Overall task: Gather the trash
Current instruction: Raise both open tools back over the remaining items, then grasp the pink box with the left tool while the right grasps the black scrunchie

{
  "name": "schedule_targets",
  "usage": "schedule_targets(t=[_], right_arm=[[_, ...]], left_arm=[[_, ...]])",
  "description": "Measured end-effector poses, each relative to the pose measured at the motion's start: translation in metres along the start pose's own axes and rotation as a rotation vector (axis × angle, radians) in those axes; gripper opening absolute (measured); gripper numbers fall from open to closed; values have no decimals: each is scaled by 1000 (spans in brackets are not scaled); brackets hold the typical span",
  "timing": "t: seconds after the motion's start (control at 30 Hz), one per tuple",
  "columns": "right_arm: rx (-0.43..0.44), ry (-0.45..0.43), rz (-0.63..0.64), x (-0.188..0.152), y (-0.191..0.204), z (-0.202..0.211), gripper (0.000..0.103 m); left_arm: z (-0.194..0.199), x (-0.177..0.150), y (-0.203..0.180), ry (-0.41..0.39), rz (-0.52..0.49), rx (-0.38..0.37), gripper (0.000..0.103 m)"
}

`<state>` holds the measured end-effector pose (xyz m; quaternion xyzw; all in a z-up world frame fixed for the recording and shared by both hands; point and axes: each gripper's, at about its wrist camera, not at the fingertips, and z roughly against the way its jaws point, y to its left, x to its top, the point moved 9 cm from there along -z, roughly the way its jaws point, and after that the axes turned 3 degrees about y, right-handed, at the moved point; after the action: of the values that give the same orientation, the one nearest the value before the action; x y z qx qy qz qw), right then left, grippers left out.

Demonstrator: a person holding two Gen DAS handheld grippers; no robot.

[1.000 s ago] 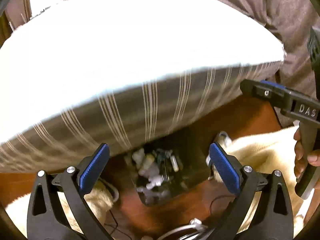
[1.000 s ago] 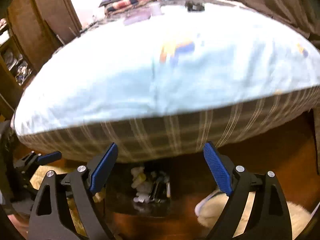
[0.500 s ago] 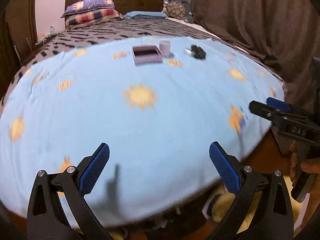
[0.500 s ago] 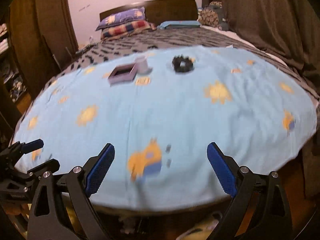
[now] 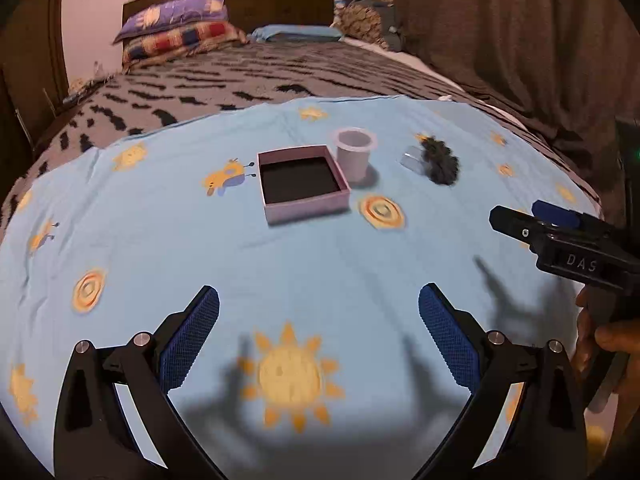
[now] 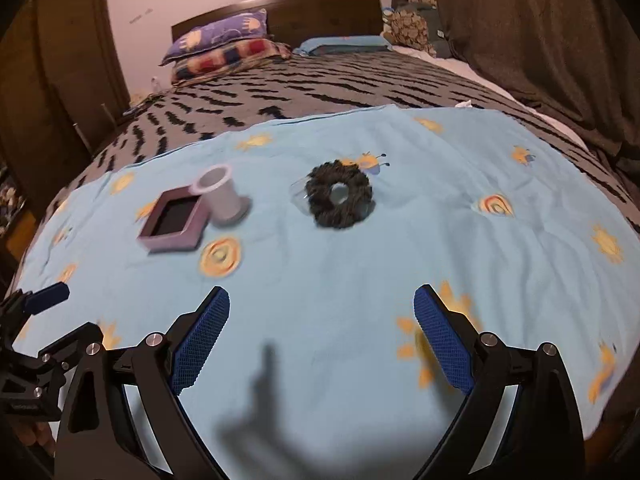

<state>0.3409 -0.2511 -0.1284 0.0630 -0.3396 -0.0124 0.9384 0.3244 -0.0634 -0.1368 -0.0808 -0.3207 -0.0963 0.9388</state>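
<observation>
A shallow pink box (image 5: 302, 184) (image 6: 173, 226) with a dark inside lies on the light blue sheet (image 5: 160, 248) (image 6: 440, 240). A pale paper cup (image 5: 354, 154) (image 6: 220, 196) stands right beside it. A black scrunchie (image 5: 440, 158) (image 6: 339, 194) lies further right, with a clear plastic scrap (image 5: 412, 160) (image 6: 300, 194) at its left edge. My left gripper (image 5: 319, 338) is open and empty above the near sheet. My right gripper (image 6: 322, 336) is open and empty too, and shows at the right in the left wrist view (image 5: 560, 236).
The sheet covers the near part of a bed with a grey zigzag blanket (image 5: 260, 80) (image 6: 320, 92). Pillows (image 5: 176, 30) (image 6: 224, 48) and a dark headboard (image 6: 328, 12) are at the far end. Brown curtains (image 5: 500, 32) (image 6: 540, 40) hang right; wooden furniture (image 6: 60, 80) stands left.
Both grippers rose from below the bed edge, where a dark container of small items showed on the floor, up to above the sheet. The box, cup and scrunchie came into view.
</observation>
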Motion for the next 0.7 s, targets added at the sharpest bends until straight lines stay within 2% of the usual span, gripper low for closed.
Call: schedule_targets(t=[0.3, 0.5, 0.6, 0.7], right_arm=[[13, 52, -56, 39, -9, -57, 93], [51, 65, -87, 51, -13, -78, 89], [65, 77, -97, 54, -14, -87, 84], [83, 94, -110, 55, -15, -95, 71]], left_arm=[[-60, 43, 10, 58, 59, -4, 95], [-91, 54, 10, 105, 88, -34, 95], [-102, 59, 9, 117, 91, -36, 95], [-112, 63, 9, 128, 90, -27, 95]])
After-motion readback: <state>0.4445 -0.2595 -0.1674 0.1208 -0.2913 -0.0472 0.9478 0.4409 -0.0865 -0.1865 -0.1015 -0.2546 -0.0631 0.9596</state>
